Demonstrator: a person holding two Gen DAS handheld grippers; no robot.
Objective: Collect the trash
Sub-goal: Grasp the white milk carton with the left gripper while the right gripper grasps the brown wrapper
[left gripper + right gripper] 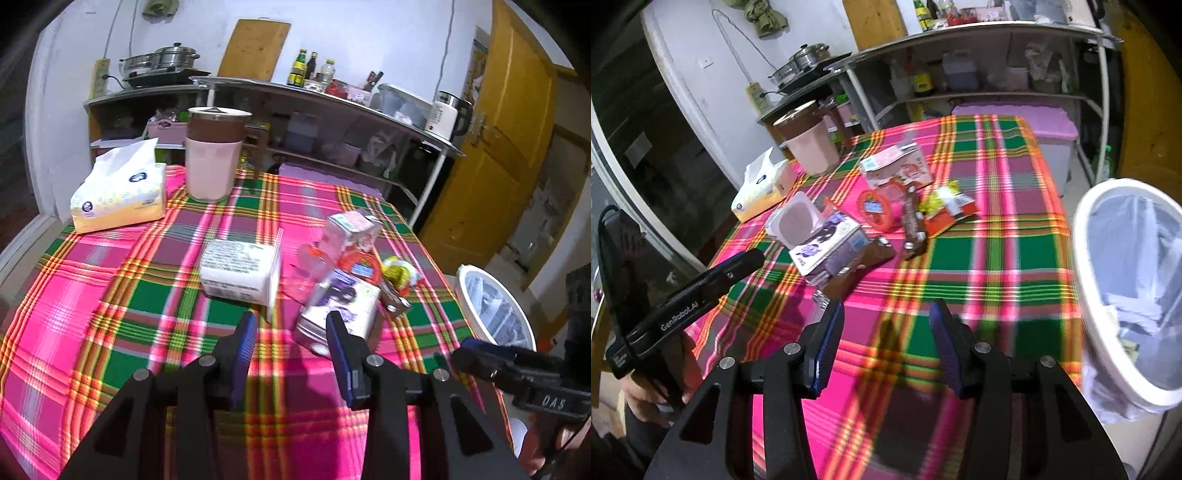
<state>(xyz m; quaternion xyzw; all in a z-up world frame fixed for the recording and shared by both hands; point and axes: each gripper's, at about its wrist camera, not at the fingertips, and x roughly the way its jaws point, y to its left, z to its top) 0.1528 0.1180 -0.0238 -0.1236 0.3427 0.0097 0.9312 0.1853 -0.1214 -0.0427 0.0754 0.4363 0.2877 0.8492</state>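
A heap of trash lies on the plaid tablecloth (110, 295): a white tub (240, 271) on its side, a purple carton (340, 306), a pink carton (351, 229), an orange round wrapper (360, 267), a yellow wrapper (399, 271) and a brown wrapper (914, 225). My left gripper (291, 326) hovers open just short of the purple carton, nothing between its fingers. My right gripper (886, 319) is open too, over bare cloth in front of the heap. The white bin (1126, 288) with a pale liner stands off the table's right edge.
A tissue pack (118, 195) and a pink jug with a brown lid (212, 155) stand at the far left of the table. Behind are metal shelves (332, 96) with pots and bottles, and a yellow door (498, 147) at right.
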